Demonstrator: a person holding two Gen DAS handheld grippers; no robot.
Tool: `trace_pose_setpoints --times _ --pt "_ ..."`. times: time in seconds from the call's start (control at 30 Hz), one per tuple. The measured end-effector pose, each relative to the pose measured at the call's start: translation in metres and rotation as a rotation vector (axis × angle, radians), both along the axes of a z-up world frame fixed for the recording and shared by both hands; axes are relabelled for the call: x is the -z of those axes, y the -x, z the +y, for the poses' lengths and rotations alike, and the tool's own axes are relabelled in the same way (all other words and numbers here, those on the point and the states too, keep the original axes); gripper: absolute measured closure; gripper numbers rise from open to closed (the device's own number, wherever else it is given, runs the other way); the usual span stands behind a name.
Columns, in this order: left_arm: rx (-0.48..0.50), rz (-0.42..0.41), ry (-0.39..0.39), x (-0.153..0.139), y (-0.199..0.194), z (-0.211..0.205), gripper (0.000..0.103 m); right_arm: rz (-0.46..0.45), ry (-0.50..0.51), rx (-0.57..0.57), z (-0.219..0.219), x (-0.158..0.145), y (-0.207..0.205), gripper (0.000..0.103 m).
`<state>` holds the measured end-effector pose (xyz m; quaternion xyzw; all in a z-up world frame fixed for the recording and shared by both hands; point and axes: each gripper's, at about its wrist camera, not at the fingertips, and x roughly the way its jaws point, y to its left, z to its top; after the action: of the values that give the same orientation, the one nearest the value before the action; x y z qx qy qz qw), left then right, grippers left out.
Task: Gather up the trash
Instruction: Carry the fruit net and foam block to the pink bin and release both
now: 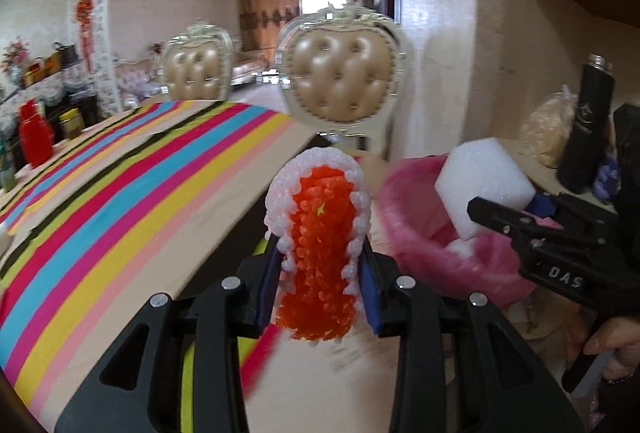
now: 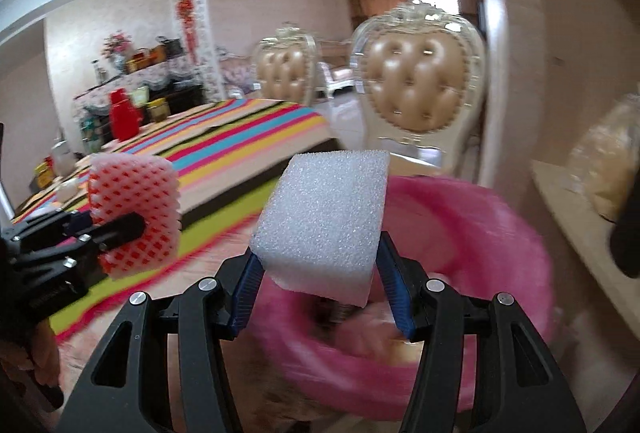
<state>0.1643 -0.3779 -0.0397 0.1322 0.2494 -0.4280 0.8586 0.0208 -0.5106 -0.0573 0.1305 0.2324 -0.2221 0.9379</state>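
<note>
My left gripper (image 1: 320,257) is shut on a flattened foam fruit net (image 1: 320,233), white outside and orange inside, held upright beyond the table's corner. In the right wrist view that net (image 2: 134,211) shows at the left in the left gripper (image 2: 120,229). My right gripper (image 2: 320,265) is shut on a white foam block (image 2: 324,217), held over the mouth of a bin lined with a pink bag (image 2: 500,233). In the left wrist view the block (image 1: 480,189) and right gripper (image 1: 500,219) hang above the pink bag (image 1: 432,241), right of the net.
A table with a striped cloth (image 1: 120,201) spreads to the left, with a red jug (image 1: 36,137) and jars at its far end. Two padded chairs (image 1: 344,81) stand behind. A shelf at the right holds a black flask (image 1: 588,125) and a plastic bag (image 1: 548,133).
</note>
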Motion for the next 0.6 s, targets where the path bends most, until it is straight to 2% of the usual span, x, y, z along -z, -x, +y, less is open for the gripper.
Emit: trace_pose_setpoints --times 0.13,0.37,0.47,0.5,0.57,0.6 --pt "0.073 0.005 0.007 0.001 0.012 -0.036 0.068 0.004 -0.011 0.072 -0.027 0.004 0.021 0.05" --pt "0.173 0.028 0.029 0.005 0.028 -0.088 0.067 0.016 -0.004 0.125 -0.051 0.007 0.041 0.05" --pt "0.195 0.028 0.04 0.006 0.031 -0.105 0.062 0.022 -0.006 0.135 -0.058 0.011 0.043 0.049" --pt "0.19 0.025 0.054 0.006 0.029 -0.111 0.057 0.025 -0.005 0.137 -0.061 0.012 0.044 0.049" --pt "0.186 0.033 0.062 0.005 0.023 -0.118 0.04 0.024 -0.002 0.135 -0.063 0.014 0.044 0.046" --pt "0.193 0.04 0.068 0.005 0.02 -0.123 0.028 0.022 0.0 0.132 -0.065 0.015 0.041 0.045"
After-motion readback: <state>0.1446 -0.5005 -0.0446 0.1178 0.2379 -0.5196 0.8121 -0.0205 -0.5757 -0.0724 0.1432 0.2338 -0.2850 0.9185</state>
